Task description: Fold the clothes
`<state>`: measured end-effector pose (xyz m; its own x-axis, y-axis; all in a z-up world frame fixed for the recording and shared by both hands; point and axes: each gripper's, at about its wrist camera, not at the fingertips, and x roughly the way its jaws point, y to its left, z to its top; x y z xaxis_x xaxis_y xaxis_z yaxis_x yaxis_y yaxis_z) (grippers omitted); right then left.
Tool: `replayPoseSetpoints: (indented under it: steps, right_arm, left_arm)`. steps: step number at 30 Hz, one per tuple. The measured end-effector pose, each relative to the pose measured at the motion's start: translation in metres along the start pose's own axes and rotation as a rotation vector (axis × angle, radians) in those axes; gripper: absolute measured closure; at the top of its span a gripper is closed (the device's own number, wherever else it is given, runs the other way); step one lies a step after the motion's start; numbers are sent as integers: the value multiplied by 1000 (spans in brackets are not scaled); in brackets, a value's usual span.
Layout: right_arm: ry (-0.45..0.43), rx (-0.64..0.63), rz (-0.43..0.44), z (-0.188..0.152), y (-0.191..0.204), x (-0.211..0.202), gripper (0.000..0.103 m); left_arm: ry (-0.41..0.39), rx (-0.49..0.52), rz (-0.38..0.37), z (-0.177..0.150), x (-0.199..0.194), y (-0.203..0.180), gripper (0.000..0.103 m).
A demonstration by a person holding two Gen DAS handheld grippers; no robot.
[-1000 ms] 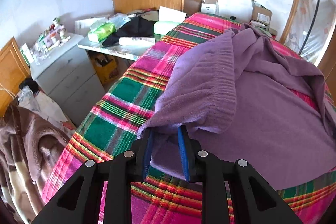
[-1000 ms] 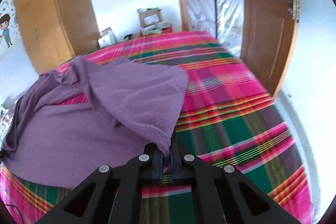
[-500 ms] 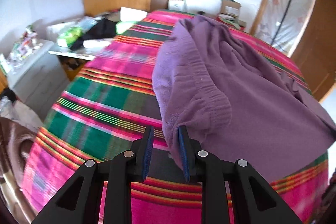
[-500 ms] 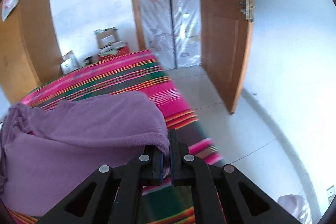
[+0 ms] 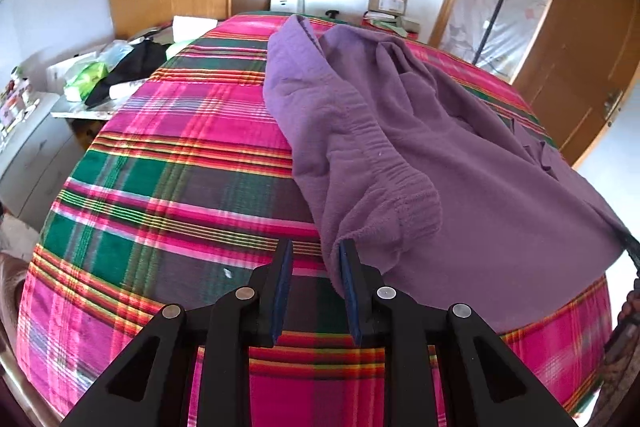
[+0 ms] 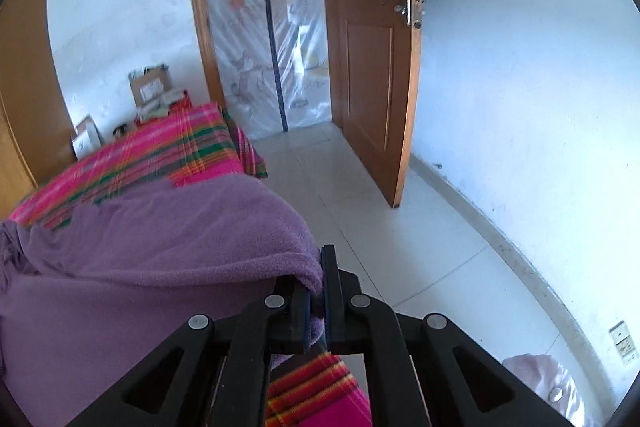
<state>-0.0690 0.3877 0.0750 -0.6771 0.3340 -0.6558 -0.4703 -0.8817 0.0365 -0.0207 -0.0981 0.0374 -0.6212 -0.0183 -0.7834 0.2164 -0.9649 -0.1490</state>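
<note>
Across the plaid bed (image 5: 180,163), the purple garment (image 5: 420,131) lay spread with one edge lifted by both grippers, its elastic waistband (image 5: 384,163) bunched and running down toward the left gripper (image 5: 314,283). The far part of the cloth rested rumpled on the bedcover, near the boxes at the wall.

The main risk, as I judged it, sat with the left gripper. Its jaws stood partly open, with a clear gap between the blue pads (image 5: 285,279); the cloth hung against the right-hand pad only and did not look pinched from both sides. Whether that counted as a real hold I could not tell. A pull on that corner could let the fabric slide off, the fold would collapse, and the hem would drop unevenly onto the bed.

The right gripper (image 6: 316,287) gave less worry. Its jaws were closed tight on a thick fold of the garment's fleecy edge, the cloth draping over the top of them. That corner, however, was held out past the bed's edge, over the tiled floor (image 6: 360,211), so a slip there would send the fabric off the mattress. Uneven tension between a firm grip and a loose one could also skew the garment and drag the waistband sideways, leaving a crooked fold line.
</note>
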Motion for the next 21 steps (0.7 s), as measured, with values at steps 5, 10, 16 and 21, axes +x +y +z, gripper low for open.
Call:
replayPoseSetpoints:
  steps: [5, 10, 16, 21]
  right_arm:
    - [41, -39, -7, -6, 10, 0, 97]
    - [56, -137, -25, -16, 20, -13, 87]
    - [72, -185, 39, -33, 31, -43, 85]
    - [34, -203, 250, -43, 60, -76, 85]
  left_arm:
    - [-30, 20, -13, 1, -7, -3, 78]
    - [-52, 48, -23, 2, -12, -7, 78]
    - [-50, 43, -39, 0, -12, -2, 78]
    - [-47, -3, -58, -3, -11, 12, 78]
